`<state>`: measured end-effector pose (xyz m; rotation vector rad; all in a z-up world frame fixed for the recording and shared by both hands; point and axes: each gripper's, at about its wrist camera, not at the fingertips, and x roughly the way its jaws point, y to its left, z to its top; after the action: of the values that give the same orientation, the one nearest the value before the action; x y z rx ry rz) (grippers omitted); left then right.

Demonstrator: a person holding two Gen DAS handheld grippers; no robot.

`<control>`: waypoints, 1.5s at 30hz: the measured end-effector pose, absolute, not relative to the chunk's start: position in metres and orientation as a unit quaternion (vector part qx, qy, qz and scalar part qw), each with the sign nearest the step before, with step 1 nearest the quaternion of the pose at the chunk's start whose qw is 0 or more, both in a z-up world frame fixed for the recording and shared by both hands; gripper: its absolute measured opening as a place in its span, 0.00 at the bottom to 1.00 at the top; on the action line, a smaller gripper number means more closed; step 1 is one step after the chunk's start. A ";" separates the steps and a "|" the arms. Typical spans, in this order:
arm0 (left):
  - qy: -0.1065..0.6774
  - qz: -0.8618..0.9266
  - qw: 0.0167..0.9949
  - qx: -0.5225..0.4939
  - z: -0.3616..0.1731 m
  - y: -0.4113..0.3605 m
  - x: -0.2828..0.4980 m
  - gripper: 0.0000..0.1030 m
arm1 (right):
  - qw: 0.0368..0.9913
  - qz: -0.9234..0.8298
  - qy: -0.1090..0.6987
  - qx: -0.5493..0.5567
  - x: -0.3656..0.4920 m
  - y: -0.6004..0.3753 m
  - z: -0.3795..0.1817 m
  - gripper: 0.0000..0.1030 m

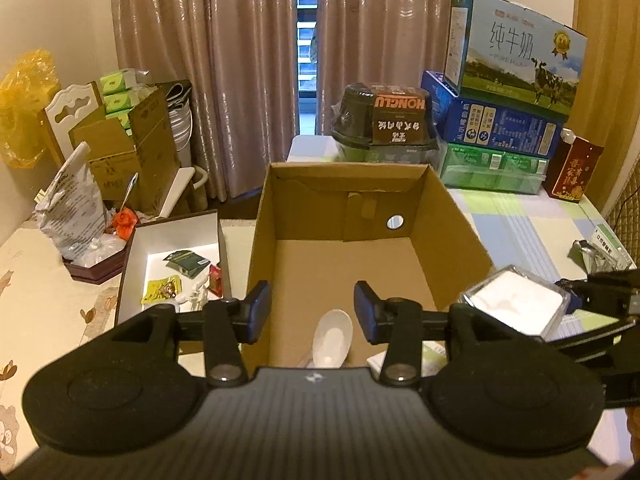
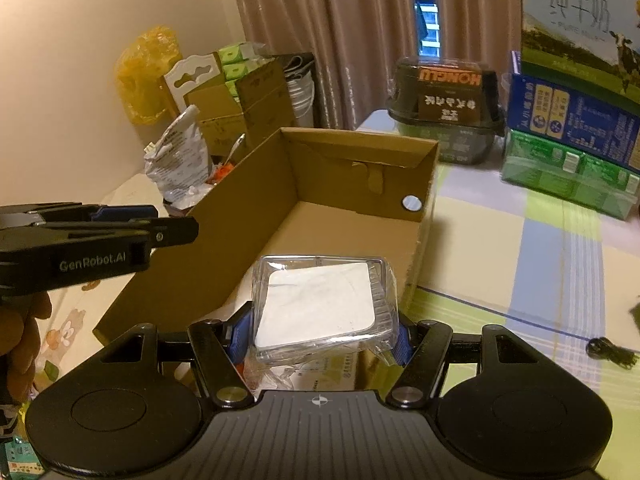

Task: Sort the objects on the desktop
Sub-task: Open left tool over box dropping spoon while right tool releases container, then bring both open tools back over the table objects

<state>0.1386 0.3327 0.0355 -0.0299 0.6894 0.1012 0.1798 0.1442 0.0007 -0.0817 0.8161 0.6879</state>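
Note:
An open brown cardboard box (image 1: 452, 200) stands in the middle of the table. A white spoon (image 1: 332, 338) lies on its floor at the near end. My left gripper (image 1: 312, 308) hangs open just above the spoon, and its blue pads touch nothing. In the right wrist view the left gripper (image 2: 176, 226) shows from the side over the box's (image 2: 240, 216) left wall. My right gripper (image 2: 320, 336) is shut on a clear plastic case with a white insert (image 2: 320, 308), held over the box's near right corner. The same case (image 1: 516, 304) appears at the right of the left wrist view.
A shallow white-lined box (image 1: 176, 248) with small packets lies left of the cardboard box. Behind stand a dark food container (image 1: 384, 116) and stacked milk cartons (image 1: 516, 48). Bags and boxes (image 1: 76, 208) crowd the far left. A small black object (image 2: 612, 352) lies on the tablecloth at right.

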 end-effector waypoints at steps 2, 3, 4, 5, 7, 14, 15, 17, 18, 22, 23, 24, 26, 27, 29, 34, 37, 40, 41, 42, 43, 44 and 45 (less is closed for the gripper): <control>0.339 0.054 0.939 -0.018 0.035 0.334 0.135 0.39 | 0.855 0.340 0.391 -0.033 0.180 0.147 0.000 0.63; 0.340 0.056 0.939 -0.018 0.035 0.335 0.133 0.39 | 0.854 0.341 0.391 -0.032 0.180 0.148 0.000 0.71; 0.341 0.058 0.938 -0.018 0.034 0.335 0.131 0.39 | 0.856 0.340 0.387 -0.031 0.179 0.148 0.001 0.81; 0.342 0.061 0.937 -0.018 0.034 0.336 0.129 0.42 | 0.858 0.341 0.382 -0.029 0.177 0.148 0.003 0.84; 0.343 0.063 0.937 -0.019 0.034 0.336 0.124 0.47 | 0.860 0.343 0.377 -0.027 0.176 0.146 0.006 0.87; 0.339 0.077 0.937 -0.026 0.039 0.335 0.105 0.59 | 0.866 0.324 0.376 -0.059 0.165 0.138 0.014 0.88; 0.340 0.078 0.937 -0.024 0.040 0.333 0.102 0.61 | 0.867 0.322 0.376 -0.060 0.163 0.135 0.014 0.88; 0.340 0.080 0.937 -0.023 0.042 0.329 0.096 0.64 | 0.869 0.315 0.377 -0.061 0.159 0.128 0.016 0.89; 0.340 0.080 0.937 -0.023 0.043 0.326 0.093 0.66 | 0.870 0.313 0.376 -0.062 0.157 0.124 0.017 0.89; 0.337 0.080 0.938 -0.025 0.050 0.315 0.081 0.73 | 0.874 0.305 0.372 -0.067 0.146 0.109 0.024 0.91; 0.336 0.078 0.938 -0.024 0.052 0.310 0.079 0.76 | 0.876 0.303 0.369 -0.069 0.142 0.104 0.026 0.91; 0.334 0.076 0.939 -0.022 0.055 0.305 0.076 0.77 | 0.877 0.301 0.367 -0.070 0.140 0.099 0.028 0.92; 0.330 0.071 0.941 -0.018 0.060 0.294 0.072 0.79 | 0.881 0.295 0.363 -0.067 0.133 0.087 0.032 0.93; 0.329 0.067 0.942 -0.015 0.063 0.288 0.070 0.81 | 0.883 0.291 0.361 -0.066 0.130 0.080 0.034 0.94; 0.324 0.058 0.944 -0.010 0.068 0.274 0.067 0.85 | 0.887 0.282 0.361 -0.060 0.126 0.064 0.037 0.95; 0.312 0.033 0.949 0.009 0.078 0.234 0.063 0.94 | 0.895 0.256 0.360 -0.053 0.119 0.027 0.044 0.98; 0.308 0.017 0.951 0.015 0.082 0.207 0.065 0.95 | 0.900 0.241 0.358 -0.057 0.115 0.005 0.048 0.98; 0.306 0.002 0.952 0.020 0.085 0.182 0.069 0.96 | 0.905 0.227 0.355 -0.058 0.113 -0.017 0.052 0.98; 0.305 -0.003 0.952 0.021 0.085 0.174 0.070 0.96 | 0.907 0.221 0.354 -0.057 0.113 -0.026 0.053 0.98; 0.305 -0.008 0.952 0.022 0.086 0.166 0.072 0.96 | 0.908 0.216 0.354 -0.055 0.113 -0.033 0.053 0.98; 0.305 -0.014 0.952 0.024 0.086 0.158 0.074 0.96 | 0.909 0.211 0.354 -0.054 0.114 -0.041 0.054 0.98; 0.305 -0.018 0.952 0.027 0.086 0.150 0.075 0.97 | 0.911 0.204 0.354 -0.052 0.114 -0.051 0.055 0.98; 0.306 -0.023 0.951 0.030 0.086 0.142 0.078 0.97 | 0.912 0.199 0.354 -0.050 0.115 -0.058 0.056 0.98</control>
<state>0.0776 0.1424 0.0859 0.0600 0.6213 -0.0472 0.1151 -0.0585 0.0556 -0.1025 0.7299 0.4097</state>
